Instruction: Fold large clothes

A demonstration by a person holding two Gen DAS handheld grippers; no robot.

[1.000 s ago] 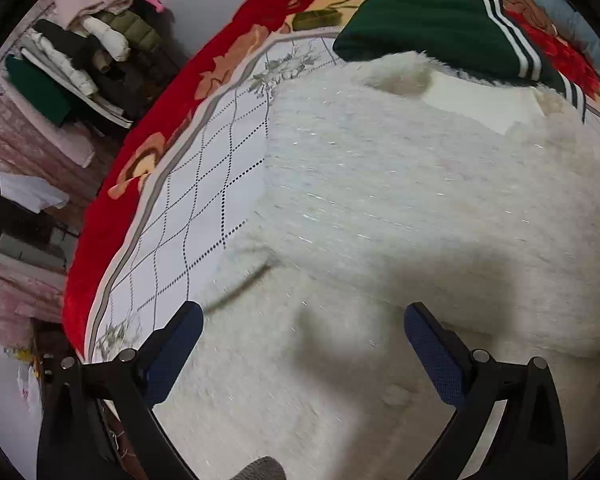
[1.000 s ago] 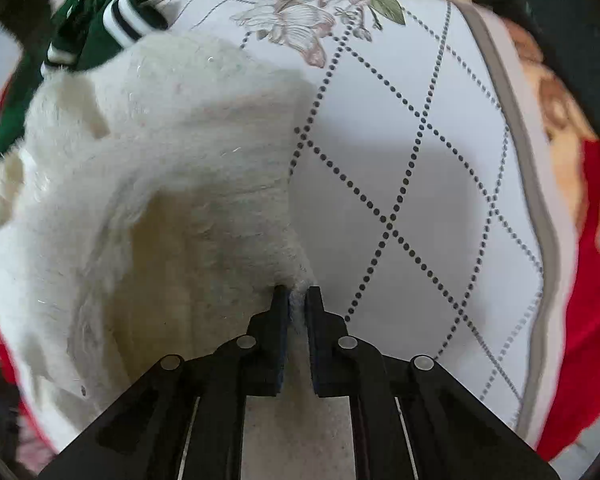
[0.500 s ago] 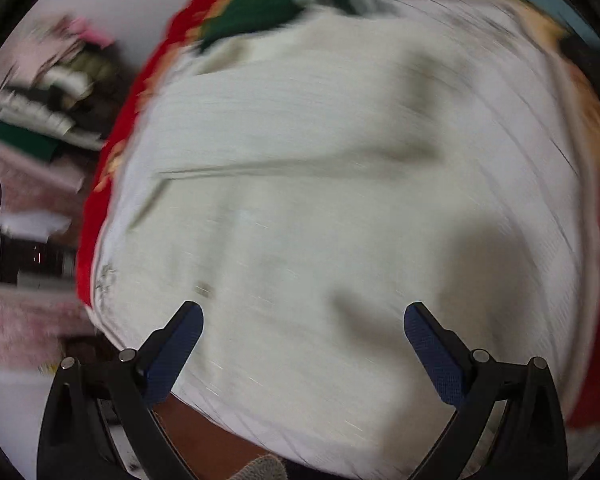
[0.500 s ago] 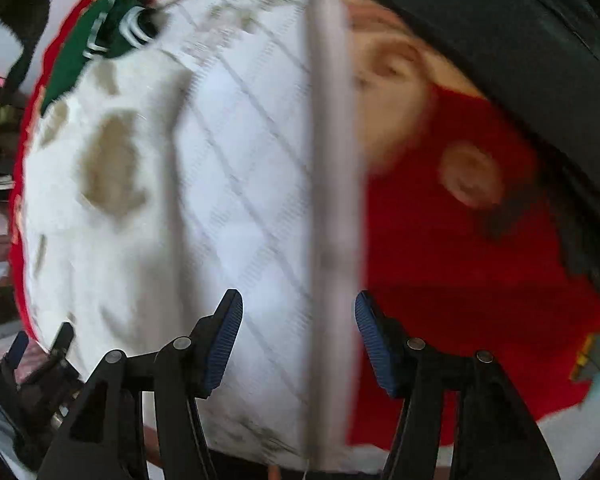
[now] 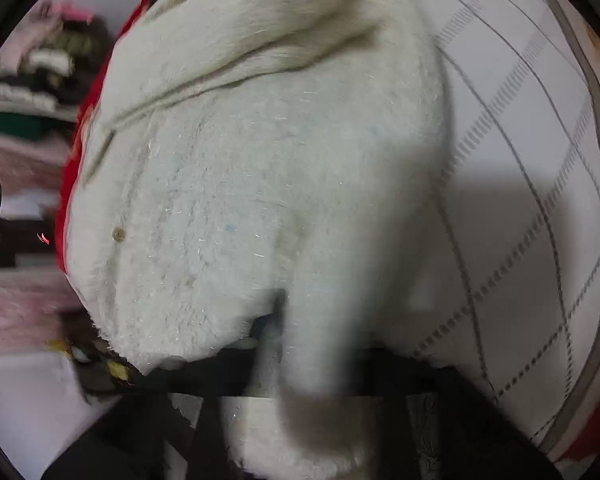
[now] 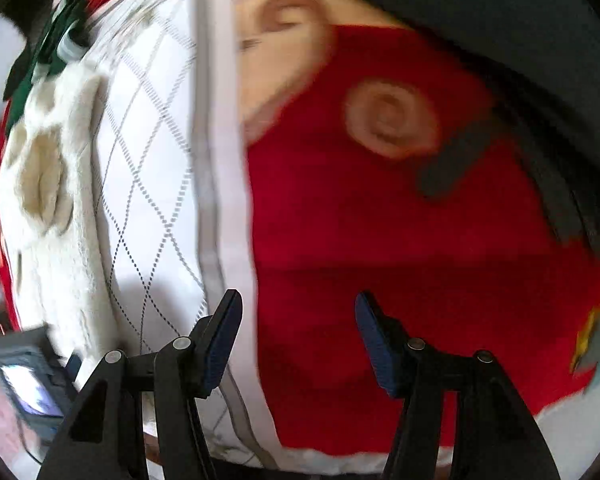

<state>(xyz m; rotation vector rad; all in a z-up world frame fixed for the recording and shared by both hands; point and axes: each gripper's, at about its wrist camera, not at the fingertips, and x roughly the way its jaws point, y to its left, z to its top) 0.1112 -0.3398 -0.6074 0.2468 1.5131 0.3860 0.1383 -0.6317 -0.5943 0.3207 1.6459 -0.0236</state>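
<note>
A fluffy white fleece coat (image 5: 260, 184) lies folded on the bed and fills the left wrist view; a small button shows near its left edge. Its near hem drapes over my left gripper (image 5: 312, 364), whose fingers are hidden under the fabric, so I cannot tell how the jaws stand. In the right wrist view the coat (image 6: 48, 200) lies at the far left. My right gripper (image 6: 298, 340) is open and empty, off to the right of the coat, above the blanket's white border and red part.
The bed carries a red blanket (image 6: 380, 240) with a white diamond-quilted panel (image 5: 520, 200). A green striped garment (image 6: 48, 44) lies beyond the coat. A dark garment (image 6: 500, 20) lies at the far right. Stacked clothes (image 5: 32, 80) stand left of the bed.
My right gripper let go of the coat, opened and swung right over the red blanket. My left gripper moved in close to the coat, whose hem now covers its fingers.
</note>
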